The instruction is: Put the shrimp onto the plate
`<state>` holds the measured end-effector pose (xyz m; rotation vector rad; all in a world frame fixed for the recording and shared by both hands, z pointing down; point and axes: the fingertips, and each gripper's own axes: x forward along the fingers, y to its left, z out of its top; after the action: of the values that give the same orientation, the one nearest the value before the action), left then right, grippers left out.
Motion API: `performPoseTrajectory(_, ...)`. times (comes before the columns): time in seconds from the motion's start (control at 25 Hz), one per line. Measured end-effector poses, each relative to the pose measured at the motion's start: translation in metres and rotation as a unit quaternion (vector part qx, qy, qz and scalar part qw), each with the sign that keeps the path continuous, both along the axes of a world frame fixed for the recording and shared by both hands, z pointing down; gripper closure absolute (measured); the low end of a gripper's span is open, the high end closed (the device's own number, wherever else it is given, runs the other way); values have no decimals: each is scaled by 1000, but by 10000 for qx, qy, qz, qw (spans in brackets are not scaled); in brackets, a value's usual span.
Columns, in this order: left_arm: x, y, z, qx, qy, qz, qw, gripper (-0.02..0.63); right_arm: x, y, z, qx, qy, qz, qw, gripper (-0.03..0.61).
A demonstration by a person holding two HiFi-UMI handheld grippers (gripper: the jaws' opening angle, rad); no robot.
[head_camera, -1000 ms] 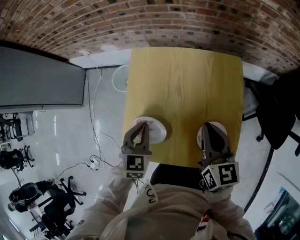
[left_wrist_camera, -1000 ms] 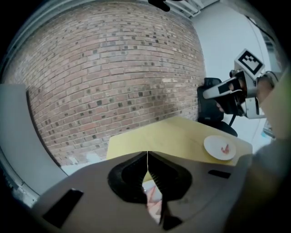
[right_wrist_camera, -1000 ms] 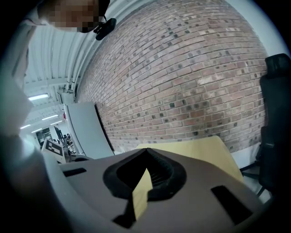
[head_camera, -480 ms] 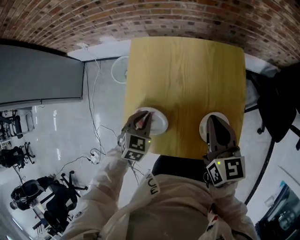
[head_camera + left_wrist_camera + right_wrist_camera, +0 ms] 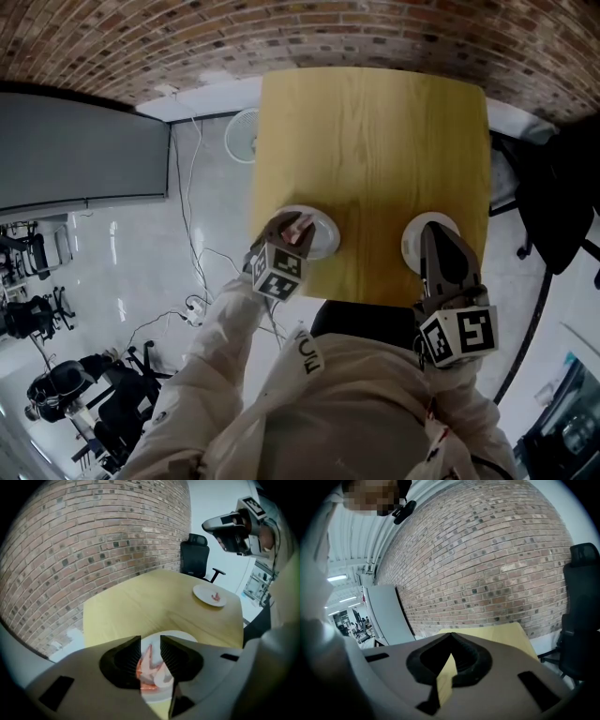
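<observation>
In the left gripper view my left gripper (image 5: 150,651) points steeply down over a white plate (image 5: 185,636). Its jaws have just been opening and stand apart. A pink shrimp (image 5: 149,665) lies on the plate in the gap, and the pads do not press on it. The head view shows this left gripper (image 5: 298,225) above the left plate (image 5: 323,242) at the table's near edge. My right gripper (image 5: 433,230) hovers over the right plate (image 5: 411,236), shut and empty, with its tips meeting (image 5: 449,648). That far plate (image 5: 206,592) holds another shrimp (image 5: 215,596).
The plates sit on a yellow wooden table (image 5: 375,141) before a brick wall. A black office chair (image 5: 195,557) stands beyond the table's far corner. A white fan (image 5: 242,136) and cables lie on the floor to the left.
My left gripper sank toward the left plate and tipped further down. Its jaws, earlier shut on the shrimp, now stand apart. The right gripper kept still.
</observation>
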<state>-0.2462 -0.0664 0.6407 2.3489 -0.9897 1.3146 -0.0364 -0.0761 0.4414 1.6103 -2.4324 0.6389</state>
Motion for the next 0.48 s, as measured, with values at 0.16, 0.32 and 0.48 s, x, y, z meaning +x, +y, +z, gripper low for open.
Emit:
performPoseTrajectory(0.16,-1,-2,7,-177,-35,60,9998,472,3,1,-13,82,51,47,9999,555)
performPoseTrajectory(0.32,2,-5,15,-322,-105,139,9993,468,9,1,-23,129,67,82,9999,555)
performPoseTrajectory(0.48,4,-4,26,-503,-230,193,9983,468,14,2,-33,165,81,95,9998,555)
